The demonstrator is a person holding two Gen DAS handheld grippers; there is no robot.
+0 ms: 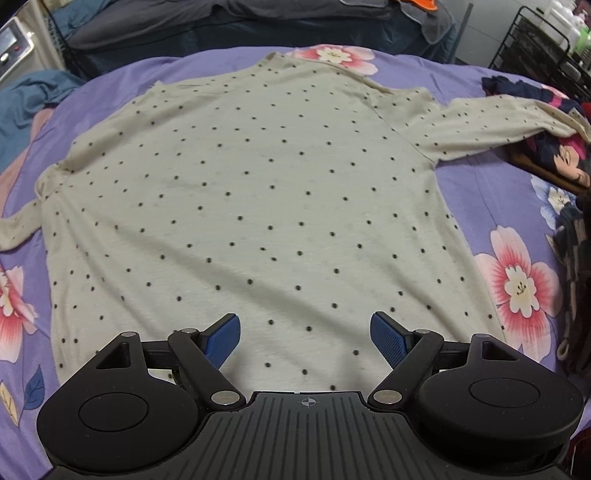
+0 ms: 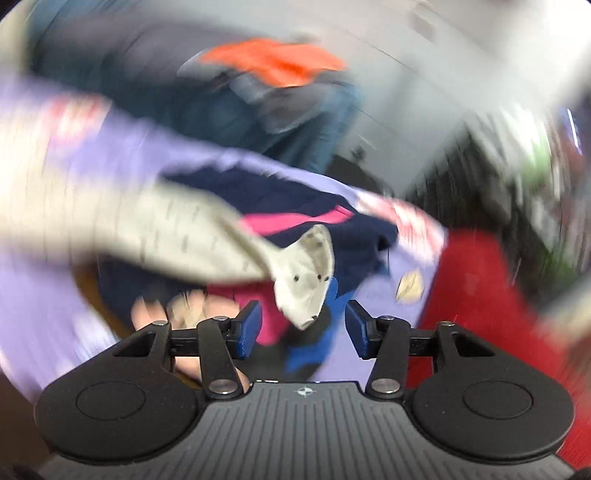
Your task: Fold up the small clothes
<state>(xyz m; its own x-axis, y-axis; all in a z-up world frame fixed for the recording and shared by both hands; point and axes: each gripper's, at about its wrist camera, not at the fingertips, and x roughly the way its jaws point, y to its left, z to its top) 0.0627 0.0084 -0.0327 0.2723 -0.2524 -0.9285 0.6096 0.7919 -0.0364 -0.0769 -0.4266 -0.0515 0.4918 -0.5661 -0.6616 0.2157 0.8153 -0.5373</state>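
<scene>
A cream long-sleeved shirt with small dark dots (image 1: 251, 192) lies flat on a purple flowered bedsheet (image 1: 480, 206), hem toward me. My left gripper (image 1: 306, 338) is open and empty, just above the hem. In the blurred right wrist view the shirt's right sleeve (image 2: 177, 236) stretches in from the left and its cuff (image 2: 306, 280) hangs between the spread pads of my right gripper (image 2: 303, 326). The jaws stand open and the pads do not touch the cuff. The sleeve end in the left wrist view (image 1: 517, 118) lies over other clothes.
A pile of navy and pink clothes with a cartoon mouse print (image 1: 554, 162) lies at the bed's right edge, also in the right wrist view (image 2: 295, 199). A red cloth (image 2: 480, 295) is at the right. Dark bedding (image 1: 221, 33) and a wire rack (image 1: 546, 40) lie beyond.
</scene>
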